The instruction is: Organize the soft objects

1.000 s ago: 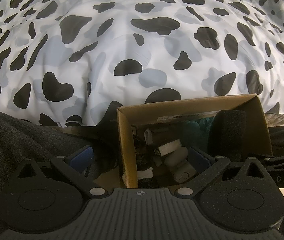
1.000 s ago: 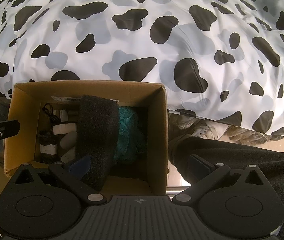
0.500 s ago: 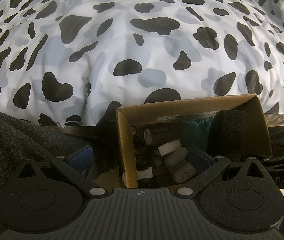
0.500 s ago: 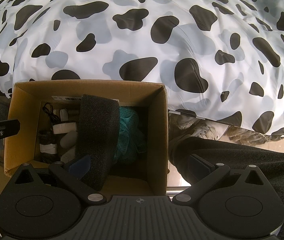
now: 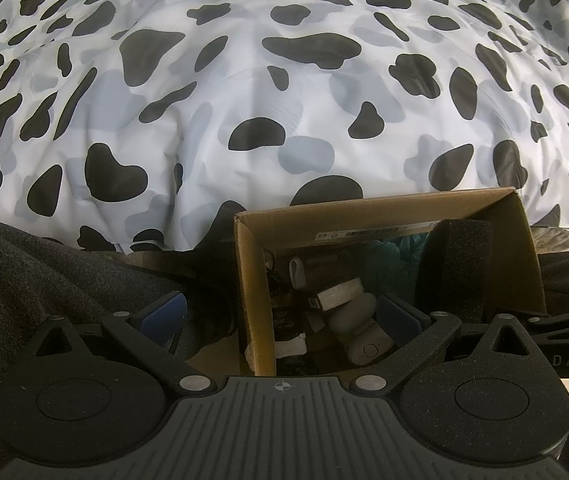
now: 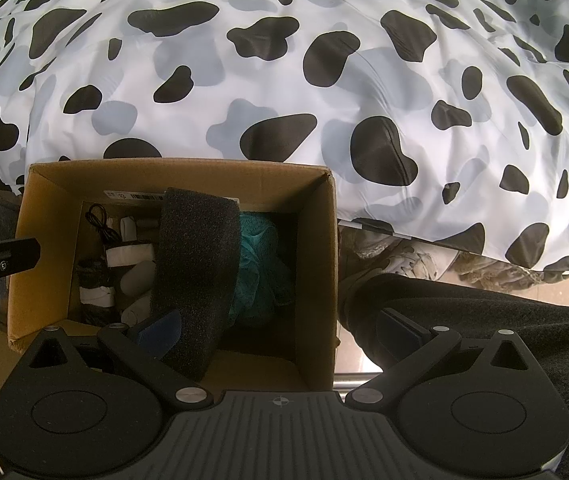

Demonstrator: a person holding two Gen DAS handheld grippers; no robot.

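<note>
An open cardboard box [image 5: 364, 205] stands on the floor against the bed. Inside it a black foam slab [image 5: 454, 264] leans upright beside a teal mesh puff [image 5: 394, 254], with white and grey soft pieces [image 5: 342, 294] lower left. My left gripper [image 5: 280, 314] is open and holds nothing, and the box's left wall runs between its fingers. In the right wrist view the same box [image 6: 176, 170] holds the foam slab [image 6: 196, 264] and teal puff [image 6: 260, 272]. My right gripper [image 6: 280, 326] is open over the box's right wall, its left finger against the foam slab.
A cow-print duvet [image 5: 284, 100] covers the bed behind the box. A person's dark grey trouser legs flank the box [image 5: 24, 280] [image 6: 484, 320], with a shoe [image 6: 404, 258] on the floor under the duvet's edge. The left gripper's side [image 6: 0, 258] shows beside the box.
</note>
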